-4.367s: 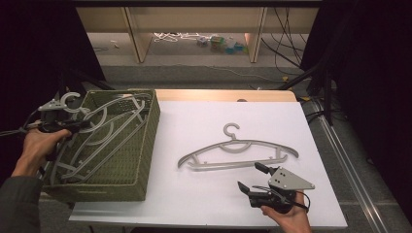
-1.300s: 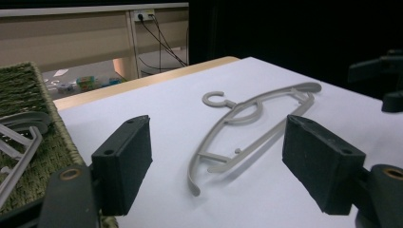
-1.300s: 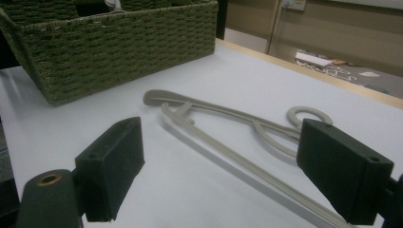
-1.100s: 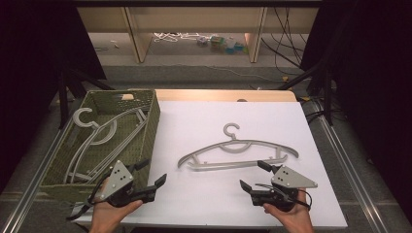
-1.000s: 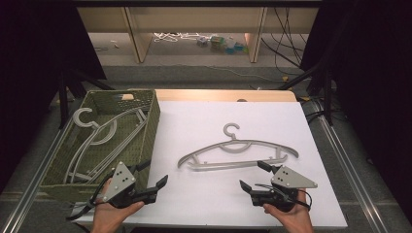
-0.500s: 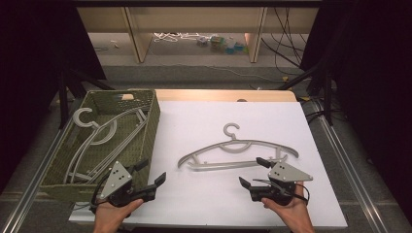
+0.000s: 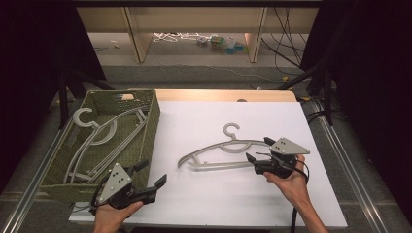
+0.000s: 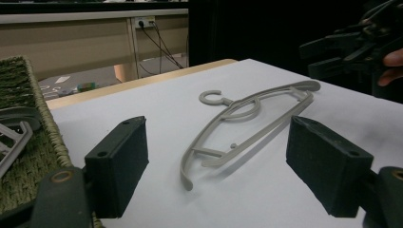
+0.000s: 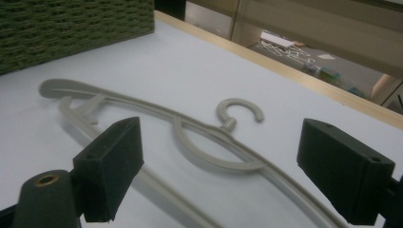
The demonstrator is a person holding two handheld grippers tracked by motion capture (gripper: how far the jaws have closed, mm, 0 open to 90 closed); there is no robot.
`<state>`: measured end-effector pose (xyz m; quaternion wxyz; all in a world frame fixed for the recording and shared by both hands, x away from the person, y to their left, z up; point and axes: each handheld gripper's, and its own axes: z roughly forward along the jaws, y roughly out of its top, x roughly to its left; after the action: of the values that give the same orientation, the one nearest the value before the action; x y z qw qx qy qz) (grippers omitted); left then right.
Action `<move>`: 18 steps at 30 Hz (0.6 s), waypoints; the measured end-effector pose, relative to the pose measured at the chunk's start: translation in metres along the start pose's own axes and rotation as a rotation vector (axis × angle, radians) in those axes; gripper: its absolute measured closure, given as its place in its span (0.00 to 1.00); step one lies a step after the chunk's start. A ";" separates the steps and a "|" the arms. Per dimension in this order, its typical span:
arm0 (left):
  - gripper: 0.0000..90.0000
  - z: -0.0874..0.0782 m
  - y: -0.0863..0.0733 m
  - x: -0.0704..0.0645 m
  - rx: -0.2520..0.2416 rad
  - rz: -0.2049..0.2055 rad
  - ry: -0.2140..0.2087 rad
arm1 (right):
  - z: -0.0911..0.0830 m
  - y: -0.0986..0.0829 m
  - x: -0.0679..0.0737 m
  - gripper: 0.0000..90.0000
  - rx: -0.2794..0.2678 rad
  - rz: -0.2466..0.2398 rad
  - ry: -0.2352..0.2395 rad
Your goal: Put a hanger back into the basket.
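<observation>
Hanger (image 7: pixel 228 151) grey plastic, lying flat on white table (image 7: pixel 204 204); hook rearward.

Overhead light, even and fairly bright on the white matte worktop (image 7: pixel 214 121); no glare off it. Room around it drops to near black on both sides. The pale grey plastic hanger (image 7: pixel 228 150) throws only a thin, soft shadow, so the source is diffuse. High view is soft and slightly grainy, with no obvious bending at the edges. In the left gripper view the near black jaws are sharp and the far background is mildly soft. The right gripper view is cooler and bluish, with the hanger's near bar (image 9: pixel 157 183) smeared and the floor behind blurred.
</observation>
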<state>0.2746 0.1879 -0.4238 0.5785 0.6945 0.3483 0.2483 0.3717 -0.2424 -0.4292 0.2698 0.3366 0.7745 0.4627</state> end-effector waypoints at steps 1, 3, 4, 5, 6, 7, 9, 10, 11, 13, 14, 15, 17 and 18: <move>0.24 0.000 0.000 -0.001 -0.007 0.007 -0.009 | 0.006 0.002 -0.006 0.18 0.022 0.008 -0.003; 0.24 0.000 0.000 -0.002 -0.005 0.018 -0.016 | 0.010 0.002 -0.010 0.18 0.039 0.006 0.001; 0.24 0.001 0.000 -0.003 -0.007 0.018 -0.014 | 0.013 0.002 -0.012 0.18 0.057 0.003 0.003; 0.24 0.001 0.000 -0.003 -0.013 0.023 -0.017 | 0.022 0.001 -0.018 0.18 0.101 -0.006 0.010; 0.24 0.000 0.001 -0.003 -0.017 0.027 -0.015 | 0.027 0.001 -0.020 0.19 0.117 -0.020 0.007; 0.24 0.000 0.001 -0.003 -0.017 0.027 -0.015 | 0.031 0.000 -0.022 0.19 0.147 -0.036 0.007; 0.24 -0.001 0.001 -0.004 -0.023 0.029 -0.016 | 0.035 0.001 -0.024 0.19 0.175 -0.058 0.006; 0.24 -0.001 0.001 -0.004 -0.023 0.029 -0.019 | 0.042 0.002 -0.027 0.21 0.225 -0.086 0.017; 0.24 -0.001 0.001 -0.004 -0.023 0.029 -0.019 | 0.043 0.002 -0.028 0.21 0.241 -0.074 0.022; 0.24 -0.001 0.001 -0.005 -0.023 0.027 -0.022 | 0.048 0.003 -0.032 0.24 0.291 -0.088 0.017; 0.24 -0.001 0.001 -0.005 -0.026 0.025 -0.022 | 0.051 0.005 -0.034 0.26 0.323 -0.130 -0.011; 0.24 -0.001 0.001 -0.005 -0.026 0.025 -0.022 | 0.051 0.005 -0.034 0.26 0.323 -0.130 -0.011; 0.24 -0.001 0.001 -0.005 -0.030 0.029 -0.026 | 0.057 0.006 -0.038 0.27 0.381 -0.167 -0.025; 0.24 -0.002 0.001 -0.005 -0.025 0.026 -0.023 | 0.064 0.007 -0.044 0.28 0.402 -0.166 -0.014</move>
<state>0.2708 0.1852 -0.4222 0.5877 0.6946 0.3295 0.2523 0.4475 -0.2399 -0.4458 0.2396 0.3220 0.8743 0.2729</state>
